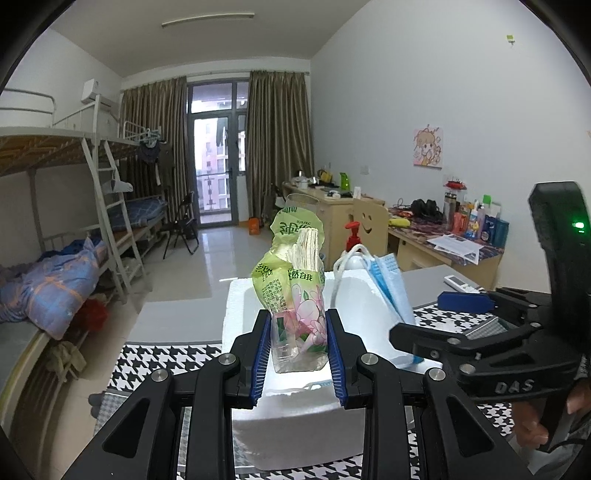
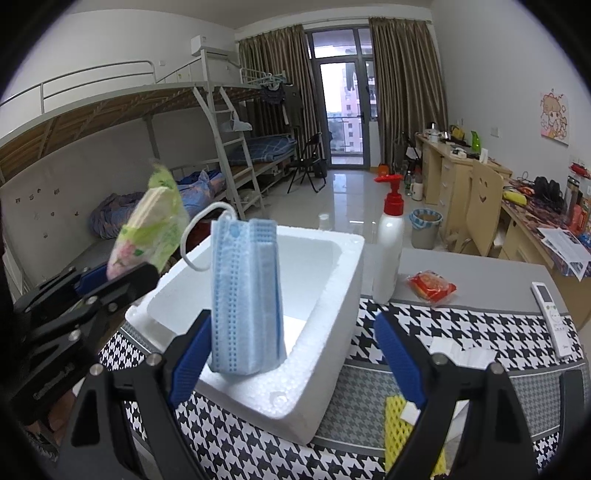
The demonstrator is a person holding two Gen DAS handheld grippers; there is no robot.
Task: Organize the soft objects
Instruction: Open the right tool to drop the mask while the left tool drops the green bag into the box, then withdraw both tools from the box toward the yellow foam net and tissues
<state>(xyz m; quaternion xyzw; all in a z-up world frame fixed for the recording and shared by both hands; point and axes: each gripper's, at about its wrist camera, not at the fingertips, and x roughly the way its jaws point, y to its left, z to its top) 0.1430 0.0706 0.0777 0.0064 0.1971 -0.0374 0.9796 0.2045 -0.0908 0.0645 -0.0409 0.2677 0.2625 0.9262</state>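
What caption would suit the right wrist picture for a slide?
Open right gripper beside blue face masks standing in a white foam box; left gripper holds a tissue pack.

You stood in a dorm bedroom: bunk beds [image 2: 155, 122], desks [image 1: 436, 243] along the wall, curtains [image 1: 277, 140] framing a balcony door [image 2: 341, 92].

Dorm-style room, pretty lived in. Straight ahead of the gripper there's a glass balcony door [image 1: 218, 155] letting in daylight, with brownish curtains [image 1: 277, 147] pulled to either side. Off to the left are white metal bunk beds [image 1: 74, 147] with a ladder [image 1: 110, 210] and a rumpled blue quilt [image 1: 55, 284] on the bottom bunk. A black folding chair [image 1: 183, 229] sits near the door. Along the right wall runs a row of light wood desks [image 1: 332, 206] piled with clutter, cartoon poster [image 1: 427, 147] above. White walls, glossy pale tile floor [image 1: 207, 258], tube light [image 1: 207, 20] on the ceiling.
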